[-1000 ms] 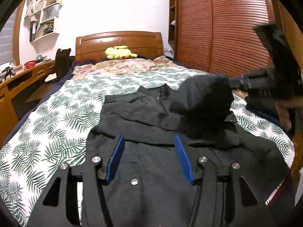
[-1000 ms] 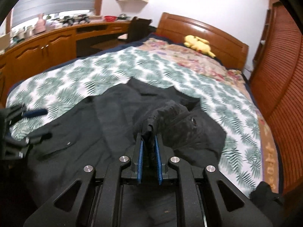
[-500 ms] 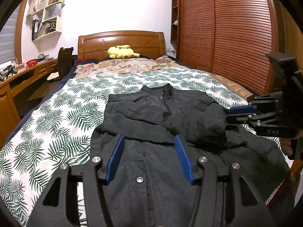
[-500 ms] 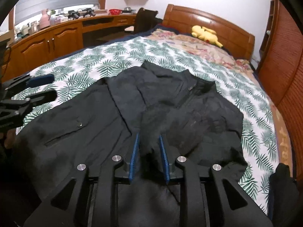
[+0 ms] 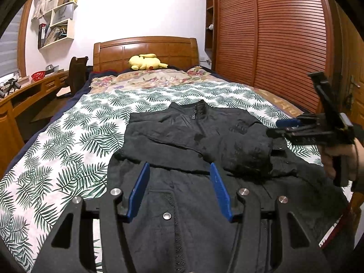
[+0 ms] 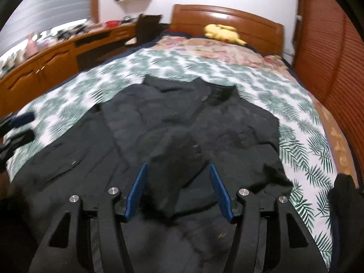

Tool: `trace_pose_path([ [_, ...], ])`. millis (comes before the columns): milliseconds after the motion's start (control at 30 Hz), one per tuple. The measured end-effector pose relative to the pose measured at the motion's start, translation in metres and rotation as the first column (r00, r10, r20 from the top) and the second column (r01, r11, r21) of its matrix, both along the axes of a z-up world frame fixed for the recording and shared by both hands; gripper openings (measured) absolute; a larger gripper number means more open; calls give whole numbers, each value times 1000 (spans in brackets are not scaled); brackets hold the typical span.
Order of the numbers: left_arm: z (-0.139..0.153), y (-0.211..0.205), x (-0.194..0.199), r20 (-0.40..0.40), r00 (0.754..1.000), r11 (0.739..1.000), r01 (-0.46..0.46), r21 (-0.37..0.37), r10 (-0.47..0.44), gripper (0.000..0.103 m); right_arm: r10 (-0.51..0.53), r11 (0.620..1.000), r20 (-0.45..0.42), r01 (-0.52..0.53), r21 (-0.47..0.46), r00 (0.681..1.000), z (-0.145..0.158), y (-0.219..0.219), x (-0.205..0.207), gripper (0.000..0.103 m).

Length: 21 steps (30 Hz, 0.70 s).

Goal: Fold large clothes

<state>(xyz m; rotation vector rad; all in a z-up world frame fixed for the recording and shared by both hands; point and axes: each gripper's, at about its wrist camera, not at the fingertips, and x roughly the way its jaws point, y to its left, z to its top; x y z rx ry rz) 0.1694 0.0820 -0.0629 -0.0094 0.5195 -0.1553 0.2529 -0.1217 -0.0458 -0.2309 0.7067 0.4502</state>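
Sleeve (image 6: 177,159) fold onto jacket (image 5: 182,136) done; my right gripper (image 6: 177,188) jaws just opened, sleeve released between them. Left gripper (image 5: 179,191) jaws apart, empty. Next, likely: withdraw, grip hem.

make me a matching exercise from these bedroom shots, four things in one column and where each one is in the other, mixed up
Things:
1. black jacket
2. yellow plush toy
3. red basket
4. folded sleeve

Places:
A. on the wooden desk beside the bed
B. spread flat on the leaf-print bedspread
C. by the headboard, at the head of the bed
D. lying on the jacket's front, between the open fingers of the right gripper

Pairs: 1-B, 2-C, 3-A, 4-D
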Motion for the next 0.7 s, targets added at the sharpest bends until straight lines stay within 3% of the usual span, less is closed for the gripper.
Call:
trace_pose_path([
  [100,0,-1,0,-2,1000,1000,-1,1,1,54,-64,998,-3,64,17,998,-4,-11,20,58],
  [300,-1,-1,1,-2,1000,1000,1,10,-1,54,-130,992,-106,129,-17,986,-39,-12,52,58],
  [567,0,3,0,3,1000,1000,-13,2,13,54,-26,995,-294,54,88,955,-77,19,48,58],
  [700,2,6,-2,8,1000,1000,-18,-3,18,54,25,992,-329,16,124,944,-79,34,43,58],
])
